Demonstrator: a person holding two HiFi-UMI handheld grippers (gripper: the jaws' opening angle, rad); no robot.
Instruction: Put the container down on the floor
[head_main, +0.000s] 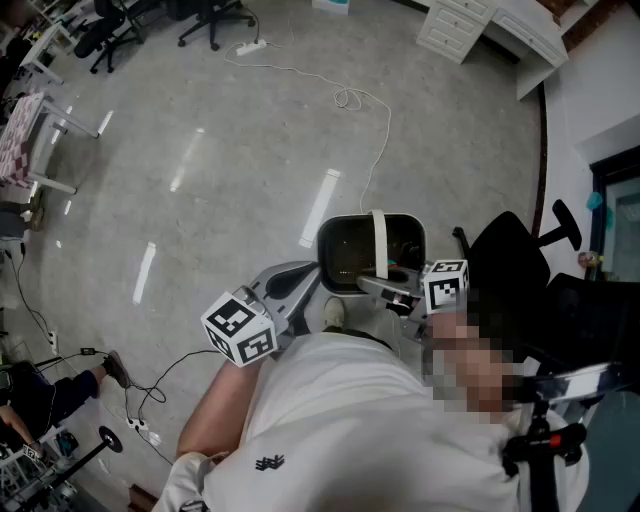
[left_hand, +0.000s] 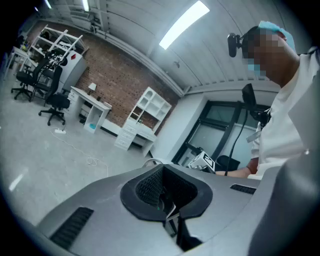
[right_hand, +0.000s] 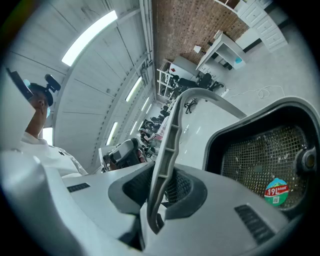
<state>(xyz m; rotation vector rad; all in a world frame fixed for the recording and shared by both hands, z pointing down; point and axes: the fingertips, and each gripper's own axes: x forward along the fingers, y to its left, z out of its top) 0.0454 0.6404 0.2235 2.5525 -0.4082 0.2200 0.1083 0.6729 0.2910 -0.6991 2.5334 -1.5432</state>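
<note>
Left gripper has its jaws pinched together on nothing, at 9 o'clock of the container. Right gripper is clamped on its handle, and the bin hangs at 12 o'clock of the person's torso. Likely the lowering step: sink it level to the floor, then let go. Sticker reads "19L"; the rest is too small to read.

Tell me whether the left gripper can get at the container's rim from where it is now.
Probably yes. The left gripper sits right beside the container with nothing between them, while the right gripper grips the handle. The left jaws look shut and would need opening first.
</note>
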